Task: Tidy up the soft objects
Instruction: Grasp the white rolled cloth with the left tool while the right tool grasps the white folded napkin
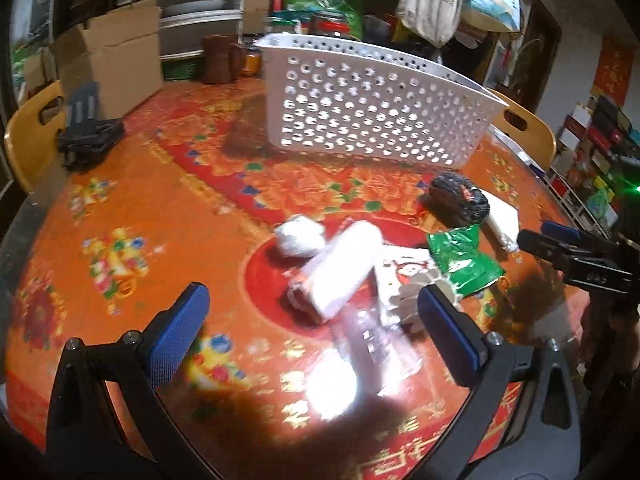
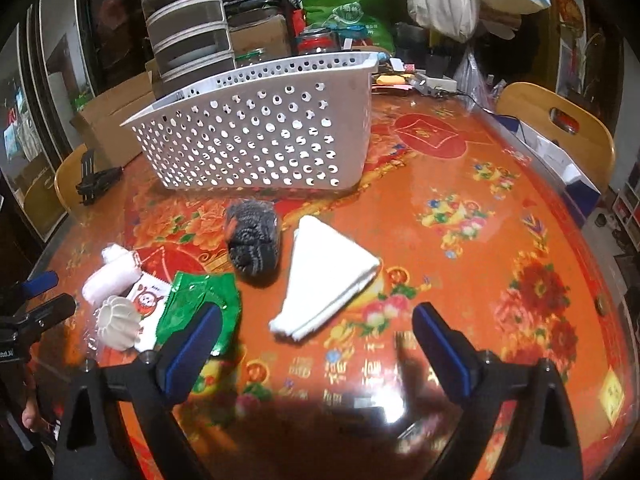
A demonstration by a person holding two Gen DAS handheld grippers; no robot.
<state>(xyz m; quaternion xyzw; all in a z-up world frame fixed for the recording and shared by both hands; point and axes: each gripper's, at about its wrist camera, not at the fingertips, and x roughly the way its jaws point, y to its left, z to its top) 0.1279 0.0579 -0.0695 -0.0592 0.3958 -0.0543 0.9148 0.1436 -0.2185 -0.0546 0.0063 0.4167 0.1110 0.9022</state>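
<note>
Both your left gripper [image 1: 314,312] and right gripper [image 2: 316,334] are spread, empty. Folded towel [image 2: 328,276], black bundle [image 2: 252,240], white roll [image 1: 344,268] lie before basket [image 2: 256,136]; nothing visibly sorted.

Warm indoor light from overhead falls on the glossy counter [image 1: 120,208], leaving a white glare patch near its front edge in both views. A dark shadow pools just below that glare. The left wrist view is motion-blurred, smearing the white rolled cloth [image 1: 344,268]; the right view is sharper. Fisheye bending curves the edges, and the corners go black.
</note>
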